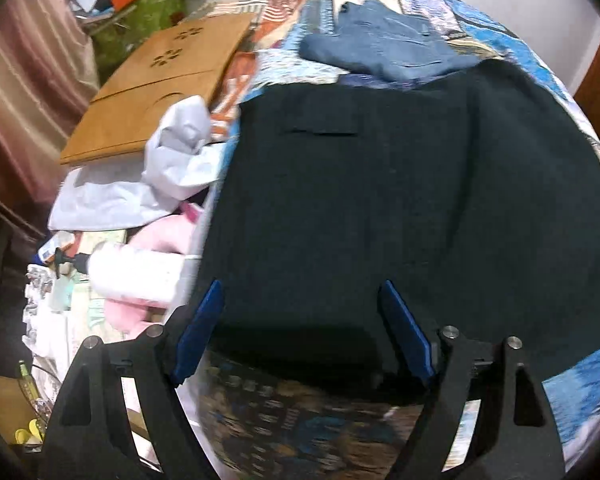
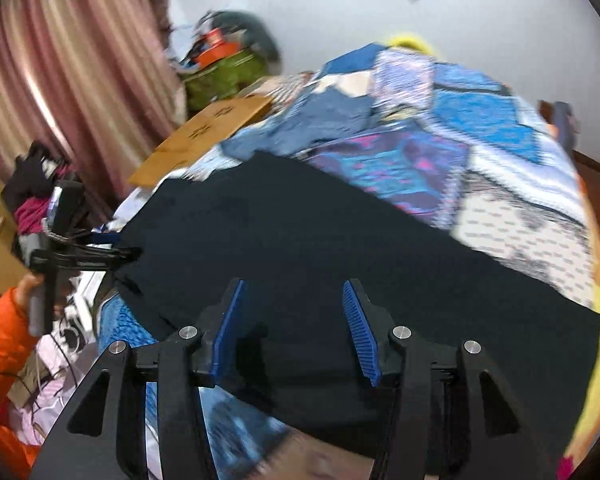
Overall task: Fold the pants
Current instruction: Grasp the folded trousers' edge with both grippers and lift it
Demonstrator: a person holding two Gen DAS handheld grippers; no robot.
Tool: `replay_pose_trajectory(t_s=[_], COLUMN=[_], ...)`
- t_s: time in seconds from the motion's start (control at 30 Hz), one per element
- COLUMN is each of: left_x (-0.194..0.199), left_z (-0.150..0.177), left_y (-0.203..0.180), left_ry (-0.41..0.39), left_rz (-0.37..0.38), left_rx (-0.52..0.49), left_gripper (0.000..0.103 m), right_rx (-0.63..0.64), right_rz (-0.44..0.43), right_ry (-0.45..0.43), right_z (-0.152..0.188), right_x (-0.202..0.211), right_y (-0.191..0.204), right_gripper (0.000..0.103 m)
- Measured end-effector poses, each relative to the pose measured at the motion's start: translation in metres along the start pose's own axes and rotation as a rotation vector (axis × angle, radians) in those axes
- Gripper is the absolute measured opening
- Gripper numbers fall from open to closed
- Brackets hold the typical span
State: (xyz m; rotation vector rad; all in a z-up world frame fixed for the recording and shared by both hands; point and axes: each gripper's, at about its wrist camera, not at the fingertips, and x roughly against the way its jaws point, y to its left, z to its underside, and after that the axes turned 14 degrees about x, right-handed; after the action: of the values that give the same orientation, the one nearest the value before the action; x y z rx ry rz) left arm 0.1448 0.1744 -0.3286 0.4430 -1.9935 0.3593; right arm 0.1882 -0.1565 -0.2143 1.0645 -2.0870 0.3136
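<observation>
Left wrist view: no readable writing; left claw (image 1: pixel 300 330) and right claw (image 2: pixel 294 330) apart above dark pants (image 1: pixel 400 220).

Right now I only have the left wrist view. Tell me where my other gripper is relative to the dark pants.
Observer: The right gripper hangs over the dark pants, jaws open, nothing between them.
Operator: Report what lies right of the pants there.
Observer: Bare patchwork quilt; a long straight edge of the pants runs across it.
Operator: Confirm how the left gripper looks from that side.
Observer: The left gripper sits at the pants' left edge, held by a hand in an orange sleeve.
</observation>
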Motion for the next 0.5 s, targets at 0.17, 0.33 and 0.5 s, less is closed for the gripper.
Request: replay_pose_trajectory(t_s=[0.17,0.33,0.5], left_x=[-0.004,0.008,0.044], left_z=[0.001,0.000,-0.001], left_y=[0.030,0.015,-0.015], left_ry=[0.043,0.025,-0.015], left_rz=[0.067,0.007,0.065], left_rx=[0.069,-0.020,-0.069], left_gripper=[0.086,0.082,0.077], right_rx=[0.061,0.073,0.083], right_rz=[-0.039,-0.043,-0.047], right_ry=[0.120,0.121,0.138], right_z=[0.012,0.027,0.033], right_x=[-0.034,-0.021,-0.008], right_y=[0.027,0.031,0.029], right_gripper=[0.050,0.050,0.048])
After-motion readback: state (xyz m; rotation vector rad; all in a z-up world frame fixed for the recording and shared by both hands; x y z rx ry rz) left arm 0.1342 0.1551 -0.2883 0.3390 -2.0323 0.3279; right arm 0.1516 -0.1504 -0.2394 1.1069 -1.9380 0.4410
